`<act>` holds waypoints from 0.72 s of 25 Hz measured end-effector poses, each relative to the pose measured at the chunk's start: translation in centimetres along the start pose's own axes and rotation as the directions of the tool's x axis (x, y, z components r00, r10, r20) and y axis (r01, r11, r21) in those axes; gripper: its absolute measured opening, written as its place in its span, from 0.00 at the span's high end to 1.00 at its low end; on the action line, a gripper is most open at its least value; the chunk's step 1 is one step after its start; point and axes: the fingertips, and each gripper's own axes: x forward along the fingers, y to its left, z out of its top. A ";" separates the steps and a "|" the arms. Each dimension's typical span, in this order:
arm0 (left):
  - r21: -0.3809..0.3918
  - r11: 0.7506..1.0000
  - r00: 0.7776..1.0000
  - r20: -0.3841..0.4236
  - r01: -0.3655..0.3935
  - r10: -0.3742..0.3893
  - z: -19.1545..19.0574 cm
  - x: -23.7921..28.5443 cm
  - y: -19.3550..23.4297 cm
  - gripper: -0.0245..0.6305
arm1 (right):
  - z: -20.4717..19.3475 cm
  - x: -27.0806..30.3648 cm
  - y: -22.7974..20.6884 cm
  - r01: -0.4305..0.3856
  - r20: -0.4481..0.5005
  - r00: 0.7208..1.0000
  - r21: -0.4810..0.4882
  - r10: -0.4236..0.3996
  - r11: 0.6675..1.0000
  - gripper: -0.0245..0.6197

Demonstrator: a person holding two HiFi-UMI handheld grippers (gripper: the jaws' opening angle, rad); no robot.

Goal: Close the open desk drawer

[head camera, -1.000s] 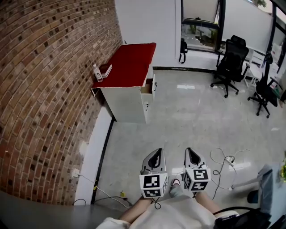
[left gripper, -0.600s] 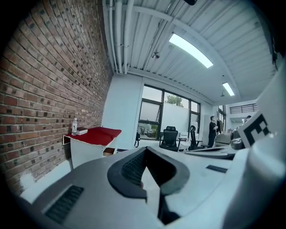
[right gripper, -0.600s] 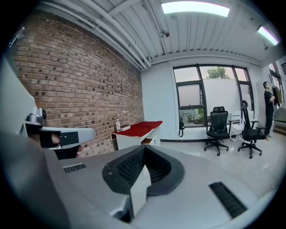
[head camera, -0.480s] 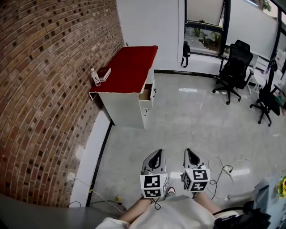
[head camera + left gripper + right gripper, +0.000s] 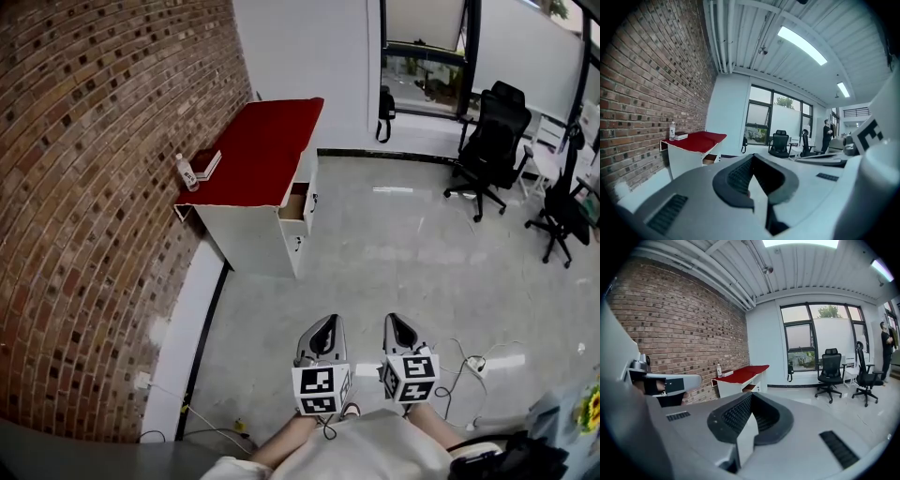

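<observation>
The white desk with a red top (image 5: 258,148) stands against the brick wall, far ahead of me. Its upper drawer (image 5: 296,201) is pulled out on the right side, showing a brown inside. The desk (image 5: 696,140) appears small and far off in the left gripper view, and the desk (image 5: 743,373) does likewise in the right gripper view. My left gripper (image 5: 324,330) and right gripper (image 5: 399,328) are held side by side close to my body, over the floor. Both are shut with nothing between the jaws.
A clear bottle (image 5: 184,172) and a book (image 5: 206,164) sit at the desk's left end. Black office chairs (image 5: 492,131) stand at the right, by the windows. Cables and a power strip (image 5: 469,361) lie on the floor right of me. A person (image 5: 827,133) stands far off.
The view has shifted: the desk sits a little lower and further left, and the floor cables have slid down. Both grippers stay shut in the same place.
</observation>
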 end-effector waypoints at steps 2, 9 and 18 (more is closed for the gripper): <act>0.002 1.000 1.000 -0.001 -0.003 0.003 0.1 1.5 -0.4 0.95 | 0.3 0.8 -1.3 -0.002 0.001 1.000 -0.002 0.002 1.000 0.96; 0.006 1.000 1.000 -0.005 -0.020 0.020 0.6 6.0 -1.5 0.95 | 1.2 3.8 -4.5 -0.034 -0.010 0.999 -0.017 0.034 0.999 0.96; 0.014 0.999 0.999 -0.016 -0.039 0.039 0.8 9.2 -0.7 0.95 | 1.5 7.1 -6.4 -0.041 -0.021 0.999 0.010 0.041 0.999 0.96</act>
